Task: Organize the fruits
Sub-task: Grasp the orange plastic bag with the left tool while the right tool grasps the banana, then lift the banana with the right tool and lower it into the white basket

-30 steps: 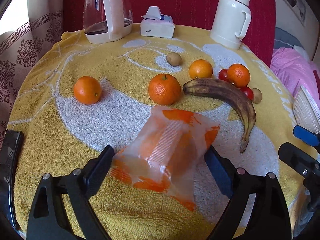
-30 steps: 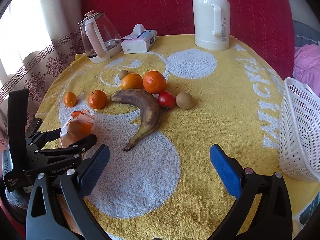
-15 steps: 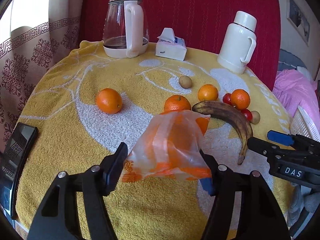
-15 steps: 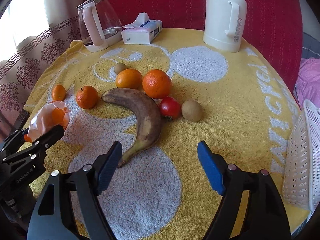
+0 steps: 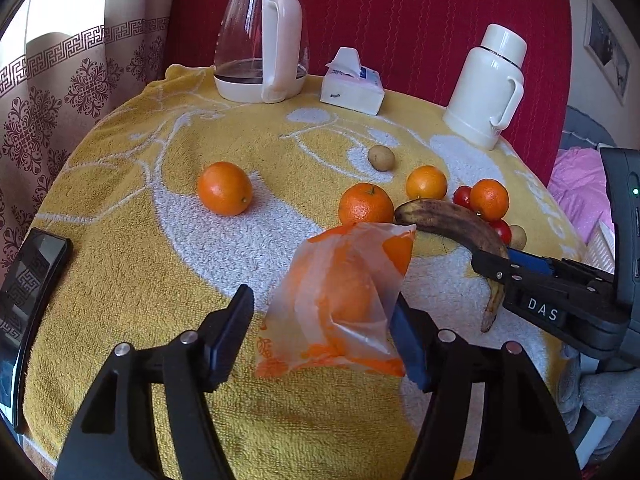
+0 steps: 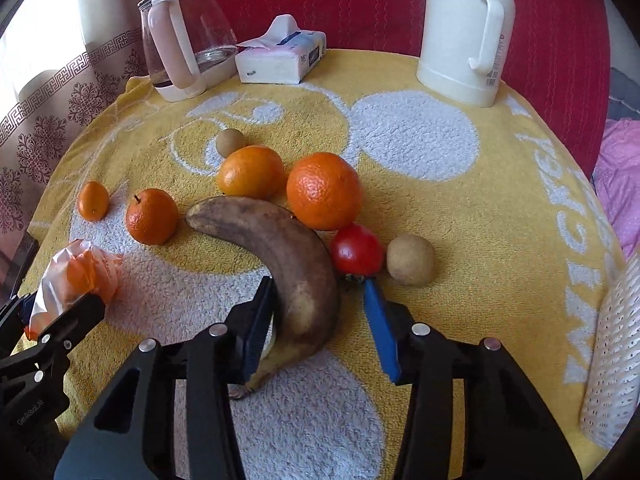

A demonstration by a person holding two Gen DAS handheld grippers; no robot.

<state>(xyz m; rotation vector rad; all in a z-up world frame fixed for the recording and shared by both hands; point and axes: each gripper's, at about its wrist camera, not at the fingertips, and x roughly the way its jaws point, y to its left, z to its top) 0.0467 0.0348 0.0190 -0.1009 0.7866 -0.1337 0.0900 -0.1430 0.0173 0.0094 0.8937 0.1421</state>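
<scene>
The right gripper point(image 6: 316, 320) was closing around the thick lower part of the overripe banana point(image 6: 280, 248) on the yellow towel point(image 6: 500, 240); a gap remained at the blue pad. The banana looked soft and easily bruised, so a gentle mid-body hold seemed best. Farther left, the left gripper point(image 5: 324, 332) was opening slightly around a wrapped orange point(image 5: 344, 288).

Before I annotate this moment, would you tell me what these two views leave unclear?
- Basket: right wrist view, cut off by the frame edge; its inside is unseen.
- Second tomato: left wrist view, mostly behind an orange.
- Bagged fruit: left wrist view, veiled by the printed bag.
- Banana: right wrist view, whether the closing jaws touch both sides.
</scene>
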